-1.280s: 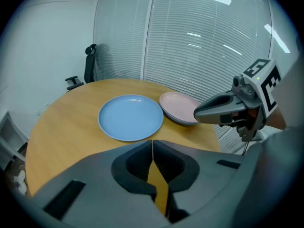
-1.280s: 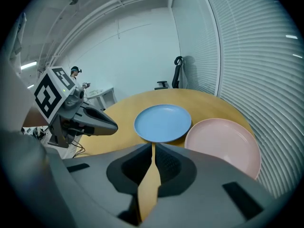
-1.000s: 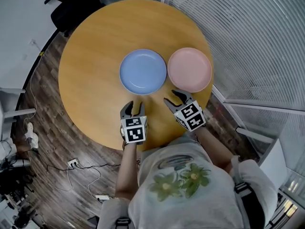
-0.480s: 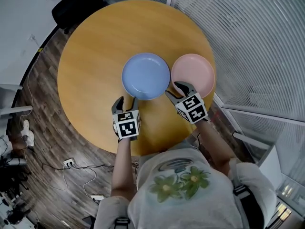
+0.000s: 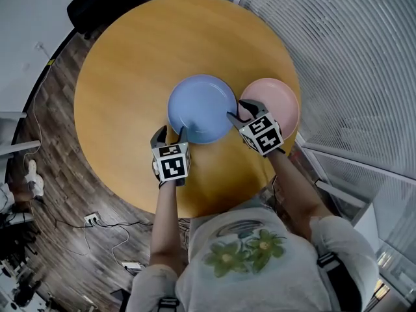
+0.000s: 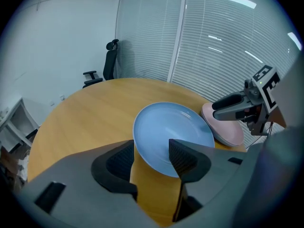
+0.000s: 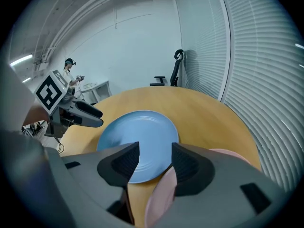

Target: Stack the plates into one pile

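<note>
The left tongs [image 5: 169,134] have just been opening and are wide open. Their tips sit at the near edge of the blue plate [image 5: 201,108], and they pinch nothing. The right tongs [image 5: 242,111] have just opened wide too, over the near edge of the pink plate [image 5: 279,103]. The two plates lie flat side by side on the round worktop [image 5: 123,64], maybe touching. A black chair [image 5: 97,12] stands behind it.

an office meeting room: round wooden table [image 5: 123,77], office chair [image 6: 105,66], window blinds [image 7: 266,75], white walls.
</note>
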The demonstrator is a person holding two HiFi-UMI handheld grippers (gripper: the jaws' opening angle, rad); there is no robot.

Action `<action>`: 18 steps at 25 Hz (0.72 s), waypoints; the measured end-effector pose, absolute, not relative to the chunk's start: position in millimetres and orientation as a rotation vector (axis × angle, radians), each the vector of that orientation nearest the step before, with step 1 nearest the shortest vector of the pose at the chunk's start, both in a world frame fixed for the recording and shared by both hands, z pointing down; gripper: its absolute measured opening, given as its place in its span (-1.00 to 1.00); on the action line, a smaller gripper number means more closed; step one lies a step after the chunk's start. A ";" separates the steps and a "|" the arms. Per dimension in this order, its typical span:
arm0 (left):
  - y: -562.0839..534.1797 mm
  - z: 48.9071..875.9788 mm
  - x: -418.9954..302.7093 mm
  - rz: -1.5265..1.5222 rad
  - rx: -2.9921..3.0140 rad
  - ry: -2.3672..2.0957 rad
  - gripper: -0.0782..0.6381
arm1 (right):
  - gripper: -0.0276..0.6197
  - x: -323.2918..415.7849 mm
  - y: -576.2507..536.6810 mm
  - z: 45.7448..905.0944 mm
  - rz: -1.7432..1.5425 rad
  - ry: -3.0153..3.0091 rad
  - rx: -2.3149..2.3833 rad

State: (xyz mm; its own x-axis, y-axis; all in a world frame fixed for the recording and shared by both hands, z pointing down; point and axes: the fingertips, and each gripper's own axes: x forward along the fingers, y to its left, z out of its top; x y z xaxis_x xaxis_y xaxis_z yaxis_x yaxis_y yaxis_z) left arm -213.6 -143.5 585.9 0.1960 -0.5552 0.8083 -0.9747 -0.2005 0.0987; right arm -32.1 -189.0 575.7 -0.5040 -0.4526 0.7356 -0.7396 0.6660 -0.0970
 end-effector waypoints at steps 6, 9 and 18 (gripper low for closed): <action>-156.7 619.1 -209.8 0.884 1.791 -1.410 -0.15 | -0.31 -30.2 -221.1 607.0 0.537 -2.143 0.885; -161.2 632.1 -215.9 0.897 1.761 -1.405 -0.15 | -0.31 -33.0 -232.0 621.8 0.532 -2.113 0.883; -166.3 652.4 -221.6 0.901 1.721 -1.384 -0.15 | -0.31 -34.3 -254.8 645.2 0.542 -2.044 0.874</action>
